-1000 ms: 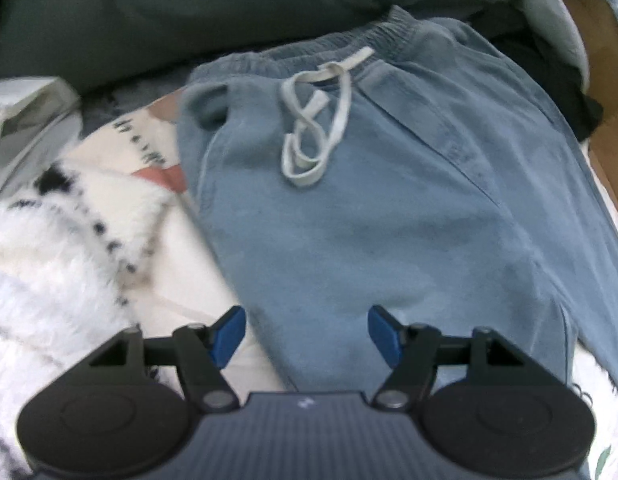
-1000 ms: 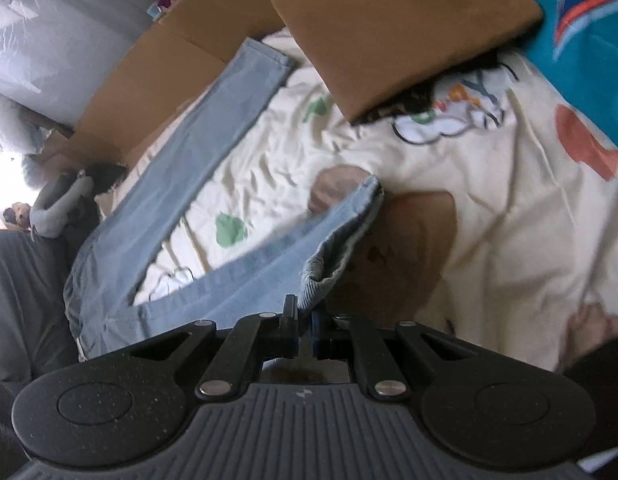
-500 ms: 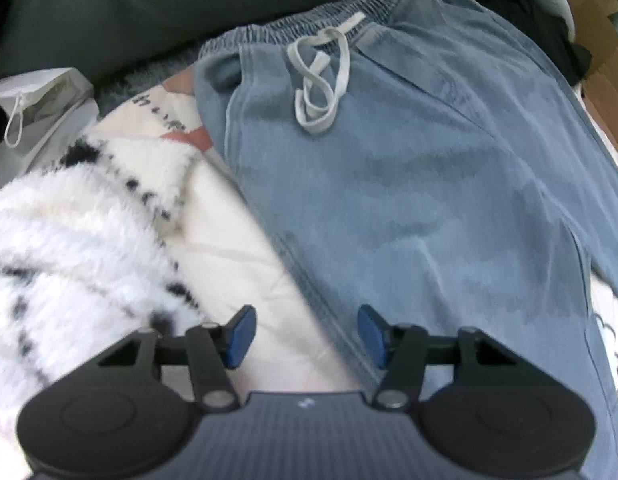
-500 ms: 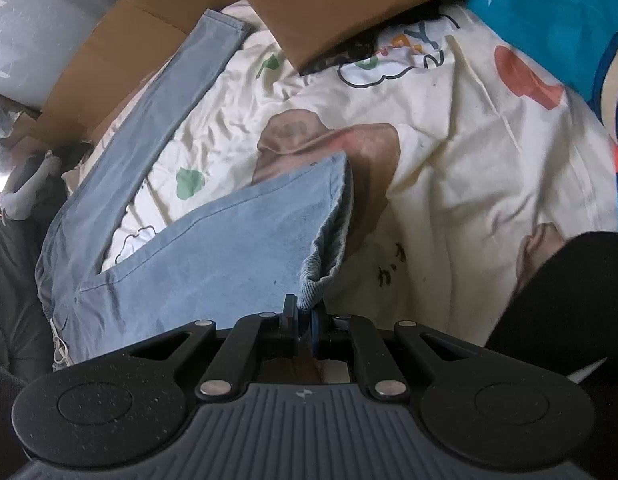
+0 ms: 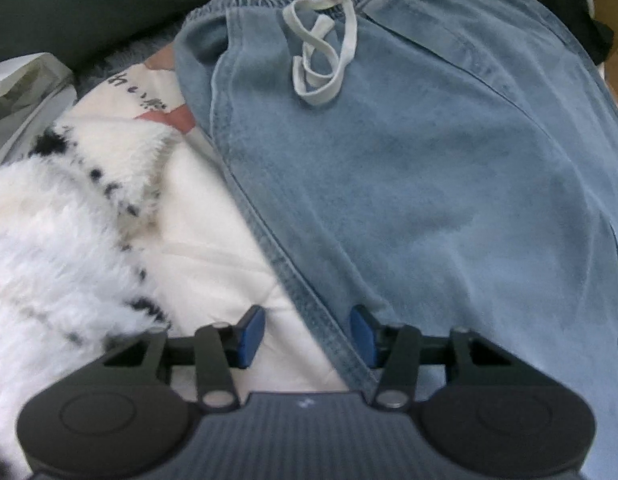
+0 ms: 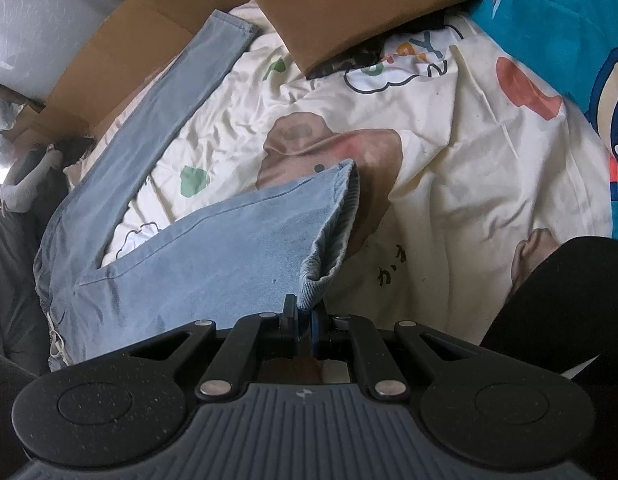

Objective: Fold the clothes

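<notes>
Since a second ago left gripper (image 5: 307, 334) has dropped closer to the jeans (image 5: 409, 184) and shifted onto their left side seam; right gripper (image 6: 305, 322) has dragged its leg cuff nearer, so more printed bedsheet (image 6: 461, 184) shows beyond it. Left jaws are closing, blue pads either side of the seam, not yet pressing it, nothing gripped. Right jaws clamped tight on the near leg's cuff (image 6: 333, 232), which is lifted off the sheet and folds back toward the camera. Jeans lie flat, waistband and white drawstring (image 5: 325, 56) at the far end in left view; the other leg (image 6: 157, 108) runs far-left, straight. Cream cartoon-print sheet underneath. White fluffy black-spotted fabric (image 5: 61, 232) left of the left gripper, just beside the jeans. Brown folded cloth (image 6: 361, 4) at far end, teal printed fabric (image 6: 557, 16) far right, cardboard (image 6: 121, 60) far left. Dark shape (image 6: 561, 304) near right, can't tell what.
</notes>
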Motion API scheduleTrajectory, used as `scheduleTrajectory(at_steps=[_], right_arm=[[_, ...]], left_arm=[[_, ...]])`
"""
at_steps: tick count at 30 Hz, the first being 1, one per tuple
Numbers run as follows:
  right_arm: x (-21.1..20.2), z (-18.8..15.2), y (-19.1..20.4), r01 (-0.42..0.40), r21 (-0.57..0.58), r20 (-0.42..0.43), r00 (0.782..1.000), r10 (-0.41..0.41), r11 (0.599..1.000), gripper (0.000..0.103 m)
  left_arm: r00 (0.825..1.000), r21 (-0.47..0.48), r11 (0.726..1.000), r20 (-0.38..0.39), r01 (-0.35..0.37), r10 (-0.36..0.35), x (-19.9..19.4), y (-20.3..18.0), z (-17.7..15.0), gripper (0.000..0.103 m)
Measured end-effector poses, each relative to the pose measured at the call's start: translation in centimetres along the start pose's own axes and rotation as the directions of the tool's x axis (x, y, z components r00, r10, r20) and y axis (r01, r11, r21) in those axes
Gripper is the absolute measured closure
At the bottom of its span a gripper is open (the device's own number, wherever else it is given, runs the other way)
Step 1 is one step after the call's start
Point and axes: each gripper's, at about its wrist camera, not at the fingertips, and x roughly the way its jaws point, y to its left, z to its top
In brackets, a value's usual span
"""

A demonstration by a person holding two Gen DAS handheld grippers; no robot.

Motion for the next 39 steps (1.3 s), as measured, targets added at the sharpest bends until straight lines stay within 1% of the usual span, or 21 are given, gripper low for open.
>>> scheduleTrajectory(at_steps=[4,6,8,10,12,15,18,21,24,31,37,39], right_arm=[[0.6,-0.1,-0.3,0.017,0.002,-0.013,1.0,-0.017,1.0,0.099],[0.9,-0.2,-0.5,0.027,0.005,-0.021,0.999,-0.027,1.0,0.099],[1.0,-0.3,-0.6,0.032,0.006,-0.025,0.999,-0.032,0.999,0.099],[0.7,-0.4,-0.6,0.028,0.019,-0.025,0.999,-0.028,0.999,0.099],[0.3,-0.3,-0.5,0.019,0.033,-0.022,1.0,-0.019,0.999,0.099],[-0.1,-0.2,-0.1,0.02,0.013,-0.014,1.0,-0.019,1.0,0.099],[-0.4,-0.2,-0.1,0.023,0.015,-0.012,1.0,-0.023,1.0,0.099],[-0.3,-0.6,0.0,0.042,0.006,-0.019,0.999,-0.042,0.999,0.099],[0.2,-1.3,-0.2,0.066,0.004,-0.04,0.997,-0.066,0.998,0.099],[2.0,-2.8,-1.9,0.107,0.093,-0.101,0.99,-0.097,0.99,0.099],[4.2,-3.4,-3.3,0.147,0.083,-0.163,0.978,-0.132,0.986,0.099],[5.0,-3.7,-3.8,0.155,0.075,-0.18,0.974,-0.139,0.985,0.099]], left_arm=[[1.0,-0.028,1.0,-0.007,0.012,-0.012,0.6,0.1,0.7,0.054],[1.0,-0.049,0.999,-0.009,0.02,-0.021,0.5,0.5,0.9,0.06],[0.999,-0.096,0.995,-0.026,0.034,-0.037,0.0,1.1,1.2,0.08],[0.997,-0.137,0.989,-0.025,0.062,-0.066,-0.7,1.7,1.6,0.085],[0.996,-0.139,0.987,-0.016,0.082,-0.085,-1.4,1.9,1.9,0.086],[0.996,-0.113,0.99,0.0,0.086,-0.087,-2.5,1.6,2.0,0.086],[1.0,-0.073,0.997,-0.007,0.026,-0.027,-3.4,1.3,1.8,0.086],[1.0,-0.058,0.998,-0.015,-0.01,0.009,-3.6,1.4,1.8,0.086],[0.999,-0.057,0.998,-0.032,-0.02,0.018,-3.2,1.5,2.0,0.087],[0.997,-0.006,0.998,-0.048,-0.056,0.055,-2.7,1.1,2.2,0.087],[0.992,0.057,0.993,-0.062,-0.105,0.108,-1.1,0.1,1.7,0.086],[0.991,0.071,0.991,-0.064,-0.109,0.114,-0.7,0.0,1.7,0.086]])
